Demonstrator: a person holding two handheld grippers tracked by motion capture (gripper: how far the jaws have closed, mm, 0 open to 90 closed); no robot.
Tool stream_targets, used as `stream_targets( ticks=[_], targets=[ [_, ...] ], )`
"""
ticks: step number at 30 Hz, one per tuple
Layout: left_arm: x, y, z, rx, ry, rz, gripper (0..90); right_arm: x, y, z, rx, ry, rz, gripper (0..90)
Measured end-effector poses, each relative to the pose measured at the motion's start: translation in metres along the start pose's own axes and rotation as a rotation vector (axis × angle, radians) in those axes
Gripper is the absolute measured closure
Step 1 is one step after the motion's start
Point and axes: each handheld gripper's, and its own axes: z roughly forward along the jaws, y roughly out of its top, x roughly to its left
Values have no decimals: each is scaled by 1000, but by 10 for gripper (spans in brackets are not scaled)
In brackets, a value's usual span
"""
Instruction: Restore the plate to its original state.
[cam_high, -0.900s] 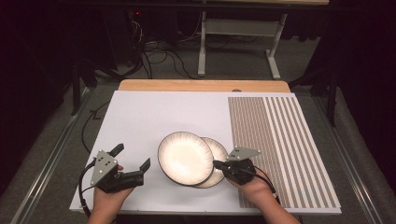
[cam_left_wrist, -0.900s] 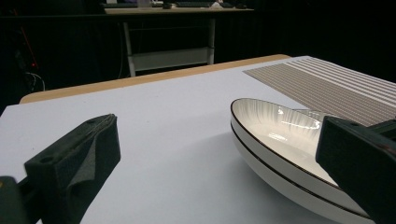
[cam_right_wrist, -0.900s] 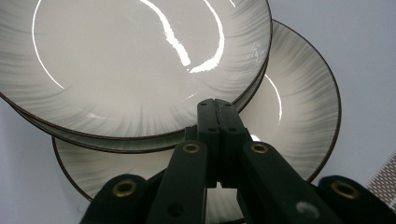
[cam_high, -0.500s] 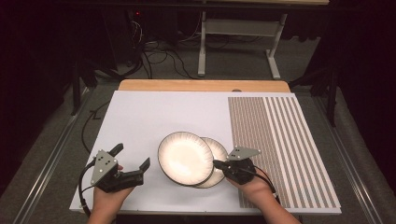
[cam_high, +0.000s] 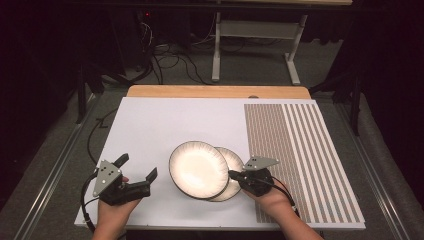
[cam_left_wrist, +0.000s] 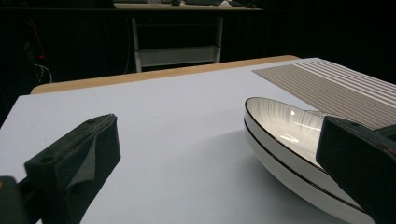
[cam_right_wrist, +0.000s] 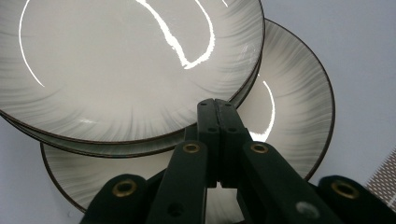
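A pale plate with a dark rim (cam_high: 197, 169) lies tilted on top of a second, like plate (cam_high: 236, 161) that sticks out to its right. In the right gripper view a further rim shows just under the top plate (cam_right_wrist: 116, 60), and the lower plate (cam_right_wrist: 294, 107) lies beneath. My right gripper (cam_high: 232, 174) is shut with nothing between its jaws. Its tips (cam_right_wrist: 215, 106) sit over the lower plate, right at the top plate's edge. At the front left my left gripper (cam_high: 136, 167) stands open and holds nothing. From there the plates (cam_left_wrist: 285, 123) lie to the right of its jaws (cam_left_wrist: 219, 163).
The plates rest on a white mat (cam_high: 165, 125) whose right part is striped brown (cam_high: 300, 145). A wooden table edge (cam_high: 215, 91) shows behind it. Beyond are a metal frame (cam_high: 250, 30) and cables on the floor (cam_high: 165, 60).
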Motion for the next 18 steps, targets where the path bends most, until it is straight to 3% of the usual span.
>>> stream_targets(
  ticks=[18],
  targets=[
    [-7, 2, 12, -5, -38, 7, 5, -1, -4, -4, 7, -12, 10, 900]
  ],
)
